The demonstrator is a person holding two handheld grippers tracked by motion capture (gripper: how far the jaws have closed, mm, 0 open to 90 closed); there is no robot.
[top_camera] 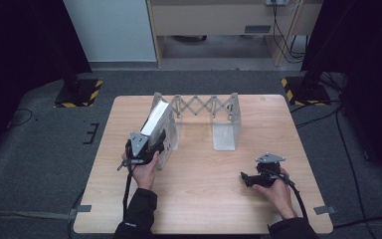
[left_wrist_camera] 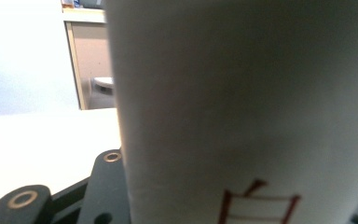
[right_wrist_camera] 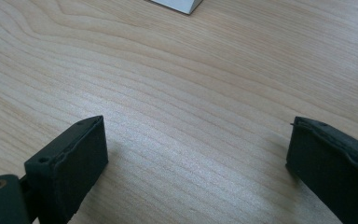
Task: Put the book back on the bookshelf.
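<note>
A thick grey-white book (top_camera: 156, 122) stands tilted on the wooden table (top_camera: 199, 199), leaning against the left end plate of a metal expanding book rack (top_camera: 206, 107). My left gripper (top_camera: 155, 143) is shut on the book's lower end. In the left gripper view the book's pale spine (left_wrist_camera: 242, 116) rises close up between the jaws, with a red printed character at its foot. My right gripper (top_camera: 243, 178) rests low over the table at the front right. It stands open, and bare wood lies between its pads (right_wrist_camera: 74, 158).
The rack's right end plate (top_camera: 227, 127) stands upright near the table's middle, and its corner (right_wrist_camera: 177, 4) shows at the top of the right gripper view. Dark floor surrounds the table. A wooden desk (top_camera: 214, 20) stands beyond it.
</note>
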